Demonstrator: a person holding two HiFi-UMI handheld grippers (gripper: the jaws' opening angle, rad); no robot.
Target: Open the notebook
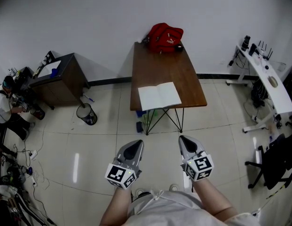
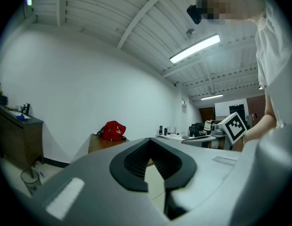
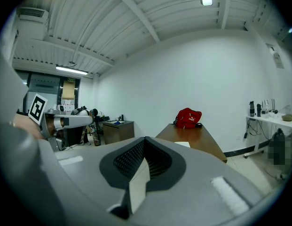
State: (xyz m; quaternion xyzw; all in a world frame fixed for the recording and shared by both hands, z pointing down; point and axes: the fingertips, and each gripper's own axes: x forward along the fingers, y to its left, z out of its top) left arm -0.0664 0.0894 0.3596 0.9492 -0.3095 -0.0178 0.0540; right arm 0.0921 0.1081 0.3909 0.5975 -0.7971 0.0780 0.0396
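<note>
The notebook [image 1: 159,96] lies open, white pages up, at the near end of a brown table [image 1: 160,65]. It shows as a thin white sheet [image 3: 182,144] in the right gripper view. Both grippers hang in front of the person's body, well short of the table and apart from the notebook. My left gripper [image 1: 136,147] points level towards the table, jaws together with nothing in them [image 2: 153,166]. My right gripper [image 1: 185,142] is beside it, shut and empty [image 3: 143,166].
A red bag [image 1: 164,36] sits at the table's far end against the wall. A dark cabinet [image 1: 59,79] and a wastebasket [image 1: 86,114] stand to the left, a white desk [image 1: 268,79] and an office chair [image 1: 272,159] to the right. Tiled floor separates me from the table.
</note>
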